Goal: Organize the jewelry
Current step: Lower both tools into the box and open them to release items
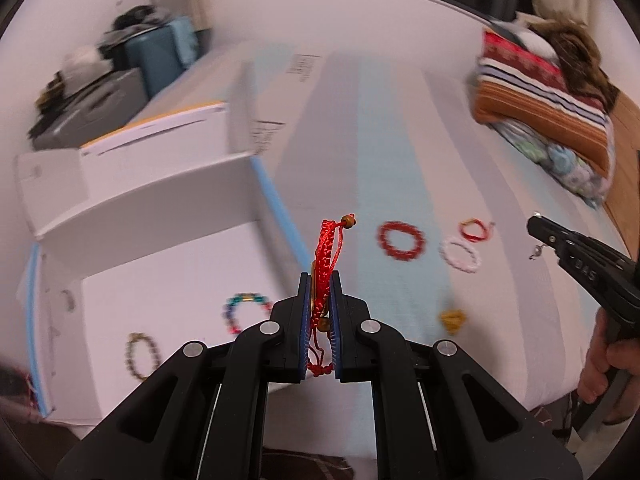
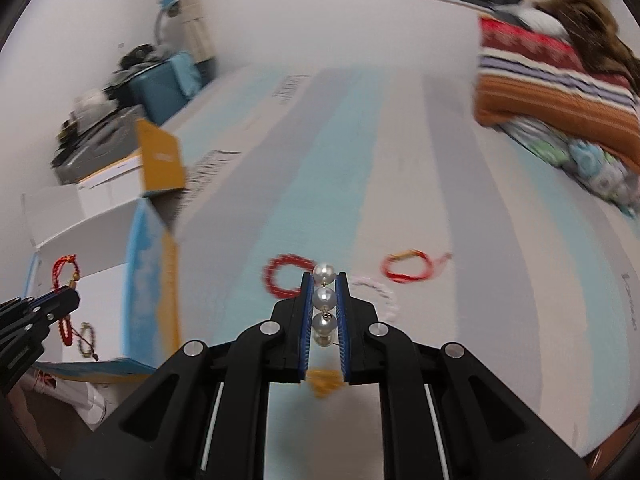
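Observation:
My left gripper is shut on a red braided cord bracelet that sticks up past its fingertips, above the near edge of an open white box. In the box lie a multicoloured bead bracelet and an olive bead bracelet. My right gripper is shut on a short string of white pearls, held over the striped bed. On the sheet beyond lie a red bead bracelet, a white bead bracelet, a thin red cord bracelet and a small yellow piece.
A stack of folded striped blankets sits at the bed's far right. A blue case and dark clutter stand behind the box at the far left. The person's hand holds the right gripper at the right edge.

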`<action>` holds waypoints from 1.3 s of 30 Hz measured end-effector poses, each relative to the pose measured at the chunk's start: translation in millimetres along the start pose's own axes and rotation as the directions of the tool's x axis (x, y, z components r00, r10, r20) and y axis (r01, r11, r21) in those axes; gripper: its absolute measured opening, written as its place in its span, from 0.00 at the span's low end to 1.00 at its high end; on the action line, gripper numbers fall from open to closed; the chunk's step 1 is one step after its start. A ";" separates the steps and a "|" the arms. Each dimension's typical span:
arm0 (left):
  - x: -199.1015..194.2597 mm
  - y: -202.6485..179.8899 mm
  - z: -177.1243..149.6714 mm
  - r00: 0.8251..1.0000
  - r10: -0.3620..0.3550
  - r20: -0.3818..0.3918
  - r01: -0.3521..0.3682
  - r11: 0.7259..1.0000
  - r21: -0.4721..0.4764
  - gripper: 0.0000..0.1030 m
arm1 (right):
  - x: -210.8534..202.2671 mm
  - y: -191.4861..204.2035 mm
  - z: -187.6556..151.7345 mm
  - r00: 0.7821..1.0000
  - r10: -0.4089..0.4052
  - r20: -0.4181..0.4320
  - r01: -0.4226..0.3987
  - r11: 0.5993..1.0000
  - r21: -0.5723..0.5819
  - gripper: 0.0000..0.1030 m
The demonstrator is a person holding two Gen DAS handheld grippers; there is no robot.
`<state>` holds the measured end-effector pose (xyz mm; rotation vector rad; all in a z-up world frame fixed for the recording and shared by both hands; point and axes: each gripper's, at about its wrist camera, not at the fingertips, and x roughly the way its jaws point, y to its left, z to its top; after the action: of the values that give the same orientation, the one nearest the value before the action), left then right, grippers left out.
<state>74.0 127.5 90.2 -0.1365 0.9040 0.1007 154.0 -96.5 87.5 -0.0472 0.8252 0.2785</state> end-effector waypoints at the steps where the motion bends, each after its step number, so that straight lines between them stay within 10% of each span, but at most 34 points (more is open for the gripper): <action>1: -2.4 9.5 -0.5 1.000 0.011 0.001 -0.011 1.000 -0.014 0.08 | -1.1 15.2 2.1 1.000 0.016 0.005 -0.016 1.000 -0.018 0.10; 20: -27.9 163.9 -25.7 0.979 0.198 -0.046 -0.203 0.959 -0.199 0.08 | 9.5 207.0 -2.3 0.975 0.220 -0.014 -0.216 0.941 -0.260 0.10; 39: 33.7 210.9 -55.5 0.964 0.176 -0.200 -0.224 0.941 -0.253 0.10 | 91.2 265.5 -51.7 0.959 0.110 -0.261 -0.194 0.926 -0.323 0.10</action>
<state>21.2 327.7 13.8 -0.3149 1.0756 0.4110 105.9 171.9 3.4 -0.3537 1.0133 0.5732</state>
